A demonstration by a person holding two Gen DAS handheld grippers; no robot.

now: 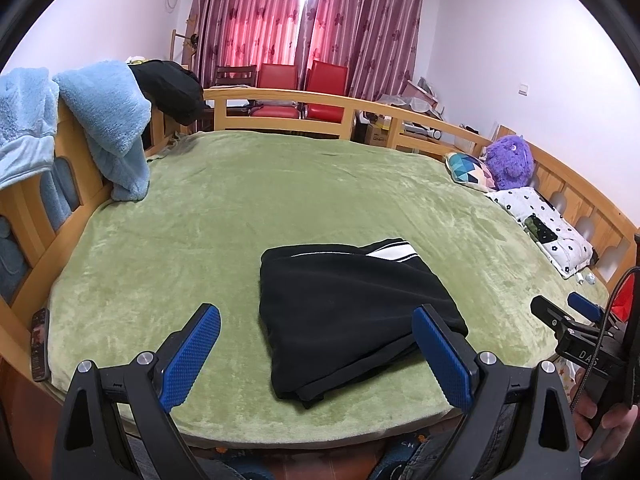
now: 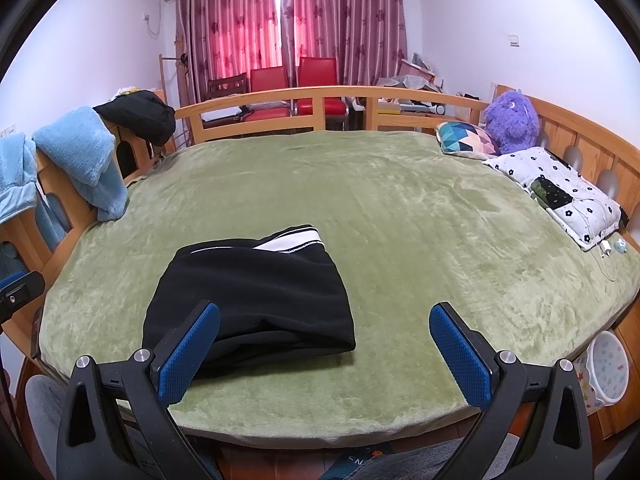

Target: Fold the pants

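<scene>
Black pants [image 1: 344, 312] with a white-striped waistband lie folded into a compact stack on the green blanket [image 1: 280, 200] near the bed's front edge. They also show in the right wrist view [image 2: 252, 300]. My left gripper [image 1: 316, 320] is open and empty, held above the front edge with the stack between its blue pads. My right gripper [image 2: 324, 316] is open and empty, to the right of the stack, its left pad [image 2: 188, 352] over the stack's near corner. The right gripper also shows at the right edge of the left wrist view [image 1: 576, 316].
Wooden bed rails [image 1: 280, 100] ring the bed. Blue fleece garments [image 1: 112, 128] and a black garment [image 1: 172, 88] hang on the left rail. A purple plush [image 2: 512, 120], pillows [image 2: 560, 192] and a charger cable [image 2: 608, 256] lie at right. A phone [image 1: 40, 344] rests at the left edge.
</scene>
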